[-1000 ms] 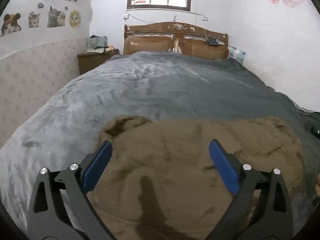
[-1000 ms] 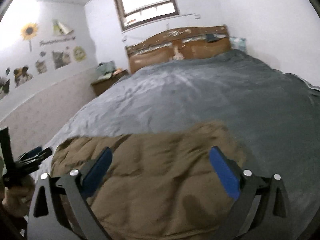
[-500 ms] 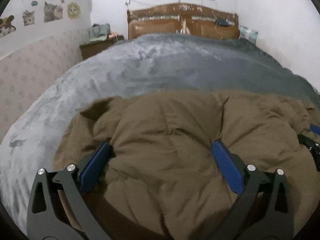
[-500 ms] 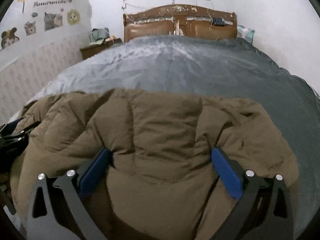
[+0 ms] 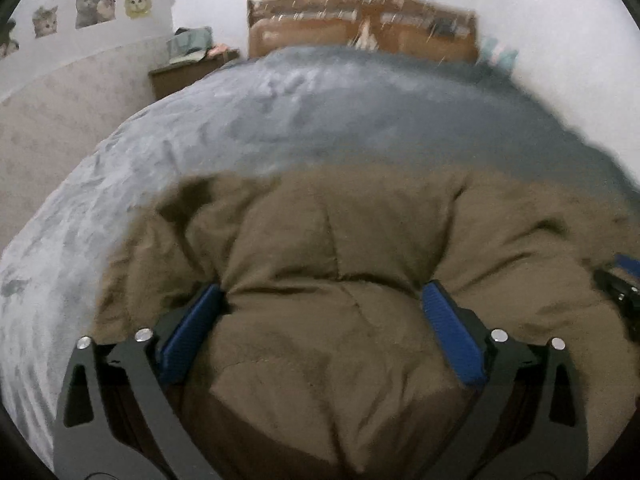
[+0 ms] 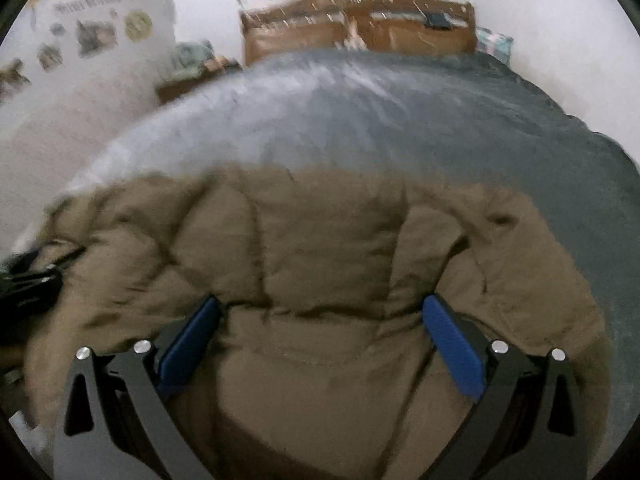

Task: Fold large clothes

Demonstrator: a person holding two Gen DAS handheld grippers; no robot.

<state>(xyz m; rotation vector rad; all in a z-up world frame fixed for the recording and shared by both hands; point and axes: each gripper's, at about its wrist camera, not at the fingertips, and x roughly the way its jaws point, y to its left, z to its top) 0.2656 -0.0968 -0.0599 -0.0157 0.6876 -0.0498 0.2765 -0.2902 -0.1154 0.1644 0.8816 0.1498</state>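
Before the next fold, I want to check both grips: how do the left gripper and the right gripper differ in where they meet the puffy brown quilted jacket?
The left gripper works the jacket's left part, grey blanket beside it; the right gripper works the right part, blanket on its right. The left view is sharper; the right is blurred. Both stand wide open, with fabric bulging between the blue pads.

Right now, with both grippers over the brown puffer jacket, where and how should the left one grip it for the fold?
Take the puffed near-edge fold of the brown puffer jacket, coming in from the foot of the bed, low and level. The left gripper is open and already straddles that bulge, pads on both flanks. The padding is thick, so bite at the quilt seam, where it pinches thinner.
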